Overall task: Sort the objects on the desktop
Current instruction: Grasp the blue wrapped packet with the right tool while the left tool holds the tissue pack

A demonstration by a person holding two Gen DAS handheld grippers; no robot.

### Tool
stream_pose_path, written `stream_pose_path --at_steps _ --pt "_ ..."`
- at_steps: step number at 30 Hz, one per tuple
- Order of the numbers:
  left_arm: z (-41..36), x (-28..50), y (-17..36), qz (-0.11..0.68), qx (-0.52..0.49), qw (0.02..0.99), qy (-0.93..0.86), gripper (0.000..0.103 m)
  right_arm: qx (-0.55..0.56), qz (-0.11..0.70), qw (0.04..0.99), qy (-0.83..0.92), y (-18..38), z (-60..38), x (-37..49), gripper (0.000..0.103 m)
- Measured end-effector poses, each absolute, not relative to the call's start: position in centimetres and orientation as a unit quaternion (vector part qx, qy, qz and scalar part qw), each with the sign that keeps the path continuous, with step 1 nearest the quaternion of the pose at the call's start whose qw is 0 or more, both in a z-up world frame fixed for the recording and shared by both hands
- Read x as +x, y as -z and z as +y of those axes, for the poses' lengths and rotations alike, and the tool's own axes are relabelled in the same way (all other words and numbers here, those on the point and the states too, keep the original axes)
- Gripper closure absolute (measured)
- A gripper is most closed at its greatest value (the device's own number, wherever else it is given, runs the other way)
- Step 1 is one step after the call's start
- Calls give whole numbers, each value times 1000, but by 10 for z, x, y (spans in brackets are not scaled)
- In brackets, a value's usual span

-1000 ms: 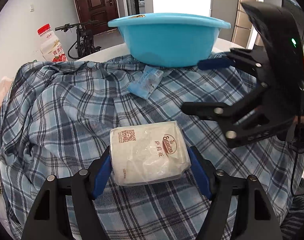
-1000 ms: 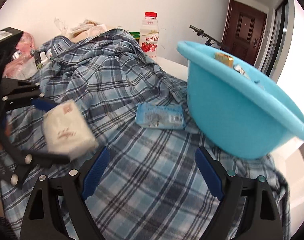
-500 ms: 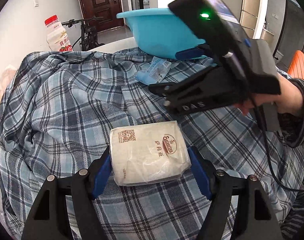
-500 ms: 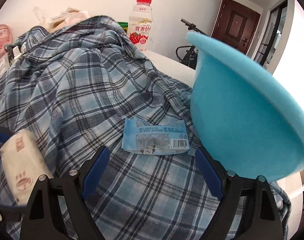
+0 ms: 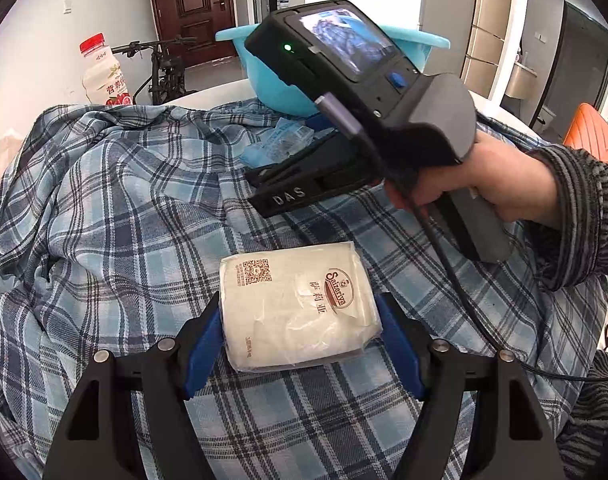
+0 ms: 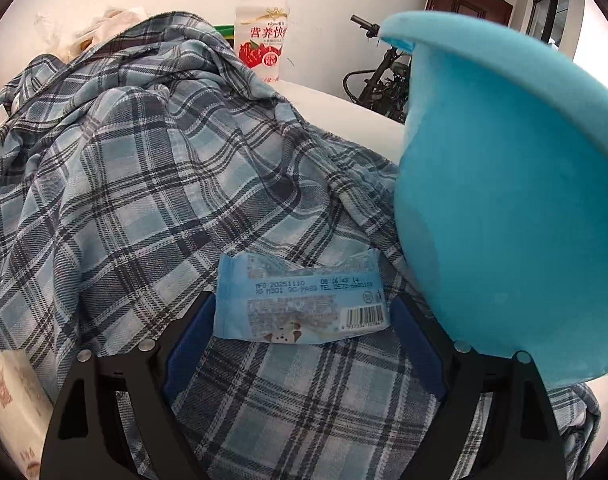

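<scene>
So right now I've got the left gripper (image 5: 302, 334) clamped on a white napkin pack (image 5: 298, 306), both blue pads pressed into its sides, and it sits just above the plaid shirt (image 5: 116, 216) that's spread over the table. My right gripper (image 6: 302, 340) is wide open and nothing is held; the little blue wipes packet (image 6: 302, 300) lies flat on the shirt right between the two fingers, with a gap on each side from what I can see. The blue basin (image 6: 503, 208) is just off to the right of that gripper, practically touching the packet's far corner. My read: this is the grab step for the packet, and the napkin pack is waiting for its turn to go in the basin. Next move probably needs me to close on the packet's short ends without pinching shirt fabric along with it, since it's so thin and flat. Hard to tell stuff: the basin's inside is hidden from both views, the right fingertips are blocked by the device body in the left view, and there's a milk drink bottle (image 6: 264, 24) behind the shirt whose base I can't see
</scene>
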State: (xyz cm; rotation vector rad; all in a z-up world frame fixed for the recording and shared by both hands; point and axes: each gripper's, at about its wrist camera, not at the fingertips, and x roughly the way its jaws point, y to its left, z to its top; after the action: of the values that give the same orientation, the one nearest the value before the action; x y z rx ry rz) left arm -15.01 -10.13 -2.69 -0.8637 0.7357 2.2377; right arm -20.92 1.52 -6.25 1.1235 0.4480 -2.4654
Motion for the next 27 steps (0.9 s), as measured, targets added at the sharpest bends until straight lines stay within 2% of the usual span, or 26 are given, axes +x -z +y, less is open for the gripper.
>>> stream_pose_path --at_steps 2,7,27 --pt "-100 -149 28 282 -328 312 -846 27 405 147 194 881 63 17 -210 16" --pt "-100 -148 32 285 -334 311 -843 27 413 151 201 875 62 19 -204 30" --pt "-75 -127 30 302 -329 330 -832 27 465 138 249 838 51 120 -119 31"
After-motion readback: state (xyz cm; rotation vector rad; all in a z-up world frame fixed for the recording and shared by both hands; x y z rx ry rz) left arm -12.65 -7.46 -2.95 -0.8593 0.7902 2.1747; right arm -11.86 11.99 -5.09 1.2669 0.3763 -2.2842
